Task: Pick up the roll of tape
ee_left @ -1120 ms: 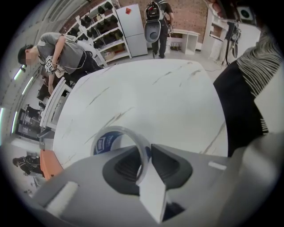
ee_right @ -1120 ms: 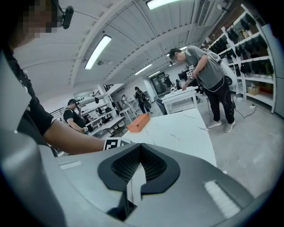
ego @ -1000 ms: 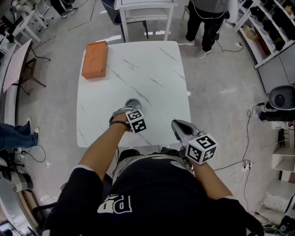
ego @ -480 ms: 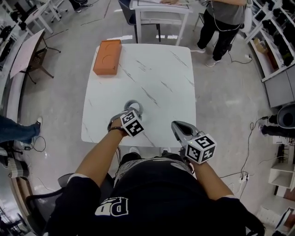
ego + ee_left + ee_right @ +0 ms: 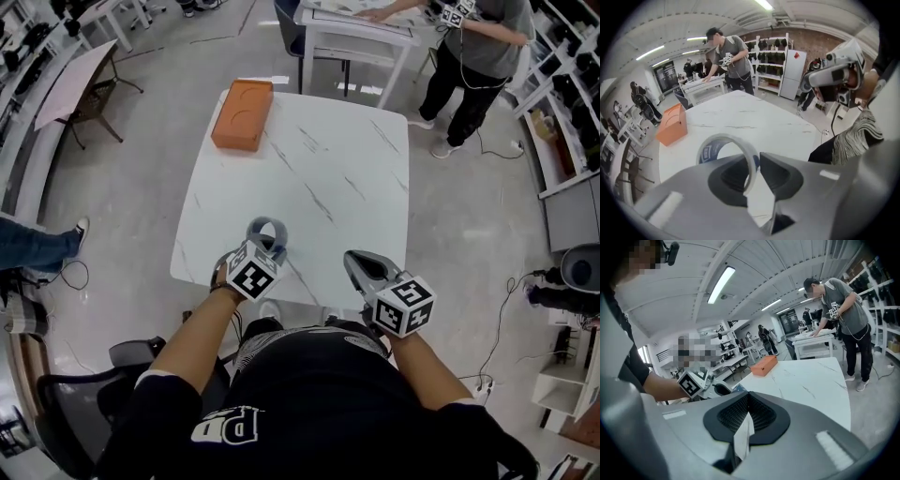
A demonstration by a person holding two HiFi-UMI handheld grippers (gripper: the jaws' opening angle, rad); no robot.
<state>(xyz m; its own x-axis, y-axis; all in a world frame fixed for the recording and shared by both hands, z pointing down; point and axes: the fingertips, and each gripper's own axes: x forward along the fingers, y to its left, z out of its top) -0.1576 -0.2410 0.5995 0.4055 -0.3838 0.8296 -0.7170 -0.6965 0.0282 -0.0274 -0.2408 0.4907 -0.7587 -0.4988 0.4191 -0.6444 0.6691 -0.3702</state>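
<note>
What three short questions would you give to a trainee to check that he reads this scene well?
1. True or false: the left gripper is closed on the wall of the roll of tape.
2. Multiple choice: where on the white table is the orange box, seen from the person?
A. at the near edge
B. at the far left corner
C. at the far right corner
3. Fill the gap: the right gripper holds nothing, and its jaws are ____.

Key: 1 true; 2 B; 3 shut.
</note>
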